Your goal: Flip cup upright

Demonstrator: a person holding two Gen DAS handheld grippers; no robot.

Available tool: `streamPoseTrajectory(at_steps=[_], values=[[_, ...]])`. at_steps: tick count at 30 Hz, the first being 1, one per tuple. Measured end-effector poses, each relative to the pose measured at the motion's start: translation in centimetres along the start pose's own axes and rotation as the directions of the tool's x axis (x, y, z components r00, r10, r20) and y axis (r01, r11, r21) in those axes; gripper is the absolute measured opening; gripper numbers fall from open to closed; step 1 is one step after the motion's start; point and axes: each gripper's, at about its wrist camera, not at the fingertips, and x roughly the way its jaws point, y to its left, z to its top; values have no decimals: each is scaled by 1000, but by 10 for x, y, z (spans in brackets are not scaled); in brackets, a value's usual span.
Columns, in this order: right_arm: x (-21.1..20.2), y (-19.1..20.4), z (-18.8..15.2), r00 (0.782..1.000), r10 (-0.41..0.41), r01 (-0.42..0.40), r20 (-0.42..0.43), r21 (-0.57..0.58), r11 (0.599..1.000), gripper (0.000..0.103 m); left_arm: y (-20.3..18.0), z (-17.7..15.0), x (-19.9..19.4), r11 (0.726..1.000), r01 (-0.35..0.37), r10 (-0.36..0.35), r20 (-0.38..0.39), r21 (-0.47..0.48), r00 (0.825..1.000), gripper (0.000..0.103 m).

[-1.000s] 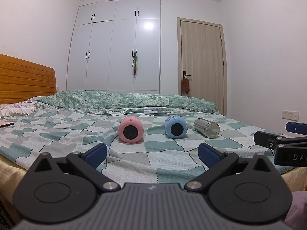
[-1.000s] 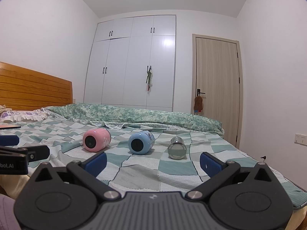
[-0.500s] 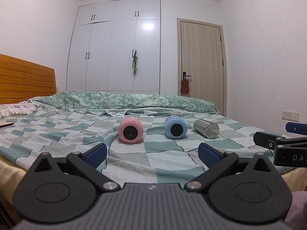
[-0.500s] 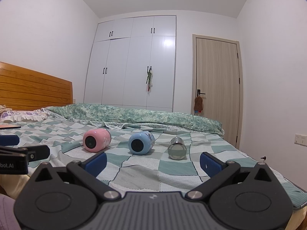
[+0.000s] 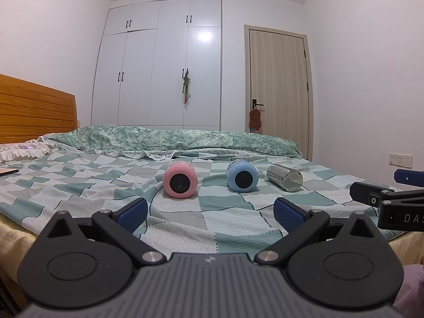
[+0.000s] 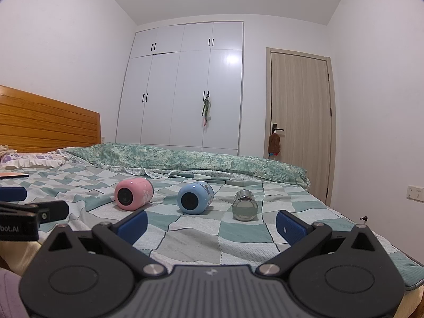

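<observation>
Three cups lie on their sides in a row on the checked bedspread (image 5: 233,212), bottoms toward me: a pink cup (image 5: 180,182), a blue cup (image 5: 242,176) and a steel cup (image 5: 285,177). They also show in the right wrist view: the pink cup (image 6: 133,193), the blue cup (image 6: 195,197) and the steel cup (image 6: 244,205). My left gripper (image 5: 210,213) is open and empty, short of the pink and blue cups. My right gripper (image 6: 211,222) is open and empty, short of the blue and steel cups.
A folded green quilt (image 5: 172,140) lies across the far side of the bed. A wooden headboard (image 5: 34,114) and pillows stand at the left. A white wardrobe (image 5: 159,63) and a door (image 5: 278,90) are behind. The bed's near edge is just below the grippers.
</observation>
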Motion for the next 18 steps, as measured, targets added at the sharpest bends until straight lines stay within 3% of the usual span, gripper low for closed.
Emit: streamPoseTrajectory(at_steps=[18], values=[[0, 0, 0, 1000, 0, 0, -1, -2, 1000, 103, -1, 0, 2, 1000, 2, -2, 0, 0, 1000, 103]])
